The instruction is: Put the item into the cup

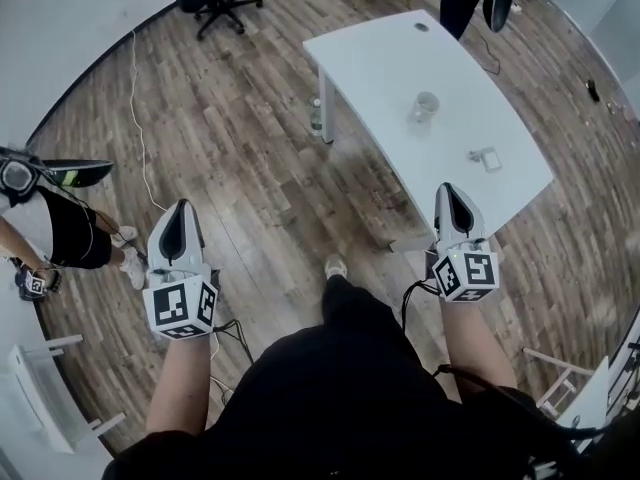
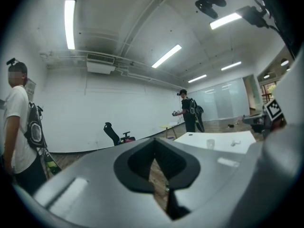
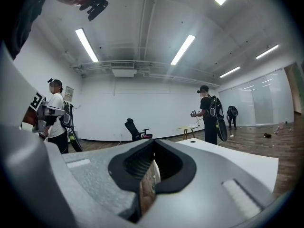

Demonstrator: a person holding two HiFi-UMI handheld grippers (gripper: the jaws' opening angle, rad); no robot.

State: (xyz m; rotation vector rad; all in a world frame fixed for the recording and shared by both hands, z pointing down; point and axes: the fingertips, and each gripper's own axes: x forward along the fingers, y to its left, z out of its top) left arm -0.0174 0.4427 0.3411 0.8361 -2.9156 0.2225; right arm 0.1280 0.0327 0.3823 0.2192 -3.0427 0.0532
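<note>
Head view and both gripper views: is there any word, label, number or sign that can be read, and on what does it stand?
No readable text in any view.
Marker cubes on the left gripper and right gripper: black-and-white square patterns only, no letters.
Wall sheet beside a person: too small to read.

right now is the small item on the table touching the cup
Apart. The head view shows the cup and the small item lying separately, with a stretch of bare white table between them.
</note>
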